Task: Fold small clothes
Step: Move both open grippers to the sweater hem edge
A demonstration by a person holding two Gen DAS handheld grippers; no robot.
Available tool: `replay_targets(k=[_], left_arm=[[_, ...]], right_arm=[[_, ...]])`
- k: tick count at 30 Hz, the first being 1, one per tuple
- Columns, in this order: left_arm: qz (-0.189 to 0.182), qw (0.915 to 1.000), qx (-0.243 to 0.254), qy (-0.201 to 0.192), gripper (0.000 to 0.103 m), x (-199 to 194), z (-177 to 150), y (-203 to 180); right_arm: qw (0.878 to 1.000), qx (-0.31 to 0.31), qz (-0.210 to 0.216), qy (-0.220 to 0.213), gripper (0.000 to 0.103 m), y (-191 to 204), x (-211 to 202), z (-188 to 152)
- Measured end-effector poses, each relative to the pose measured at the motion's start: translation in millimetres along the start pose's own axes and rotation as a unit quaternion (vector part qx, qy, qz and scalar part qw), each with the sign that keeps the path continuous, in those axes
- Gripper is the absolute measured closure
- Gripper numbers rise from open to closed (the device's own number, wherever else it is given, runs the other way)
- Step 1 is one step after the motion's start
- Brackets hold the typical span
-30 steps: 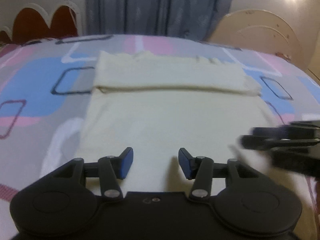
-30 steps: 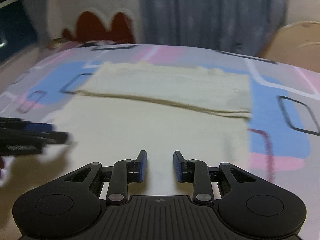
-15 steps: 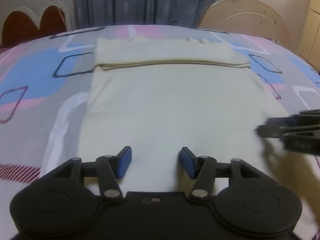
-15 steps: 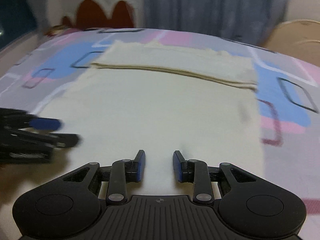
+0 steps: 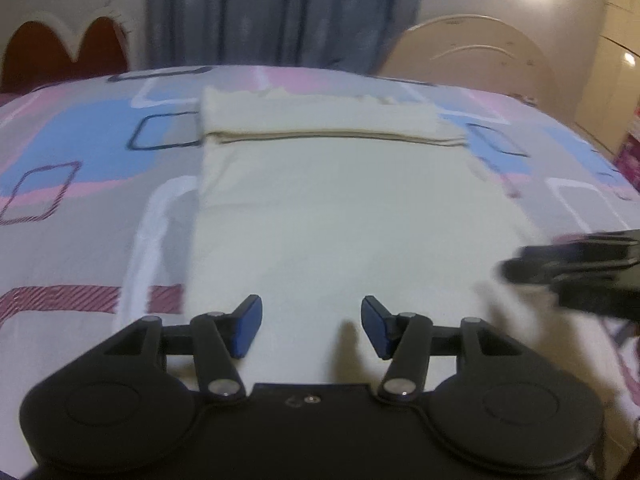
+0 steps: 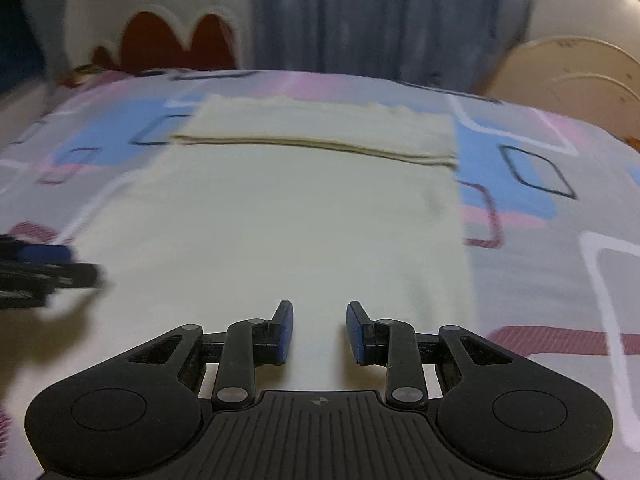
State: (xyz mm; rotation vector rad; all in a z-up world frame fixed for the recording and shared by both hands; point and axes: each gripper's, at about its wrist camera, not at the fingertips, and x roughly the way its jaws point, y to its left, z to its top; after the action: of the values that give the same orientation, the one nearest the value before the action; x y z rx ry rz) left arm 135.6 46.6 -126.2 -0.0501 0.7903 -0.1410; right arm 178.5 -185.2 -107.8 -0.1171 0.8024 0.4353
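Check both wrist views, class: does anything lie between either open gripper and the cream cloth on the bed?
Nothing visible does. The left gripper and right gripper both hang open right over the near part of the cream cloth, bare fabric between their fingers. Its far edge is already folded over.

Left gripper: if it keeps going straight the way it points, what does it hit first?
Probably the cream cloth itself. The left gripper, open and holding nothing, points low across it toward the folded far band. Whether it meets the flat part or that fold first is unclear; depth is hard to judge.
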Motion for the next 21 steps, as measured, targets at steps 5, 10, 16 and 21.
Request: replay_targets(k=[5,10,16,21], left_arm=[[-0.022,0.9995,0.02,0.006,0.048,-5,-12,-22],[-0.012,0.9988,0.032,0.035,0.047,4,-32,-24],[0.0,0.9984,0.044,0.036,0.047,-2,-39,-14],[0.006,0.9986,0.036,0.037,0.046,-9,-43,-5]], right_arm=[[0.999,-0.02,0.029,0.008,0.074,41,-5,-11],[0.999,-0.02,0.022,0.029,0.074,51,2,-29],[0.999,-0.007,-0.035,0.032,0.074,23,-8,-46],[0.997,0.019,-0.072,0.036,0.074,-8,-23,-57]])
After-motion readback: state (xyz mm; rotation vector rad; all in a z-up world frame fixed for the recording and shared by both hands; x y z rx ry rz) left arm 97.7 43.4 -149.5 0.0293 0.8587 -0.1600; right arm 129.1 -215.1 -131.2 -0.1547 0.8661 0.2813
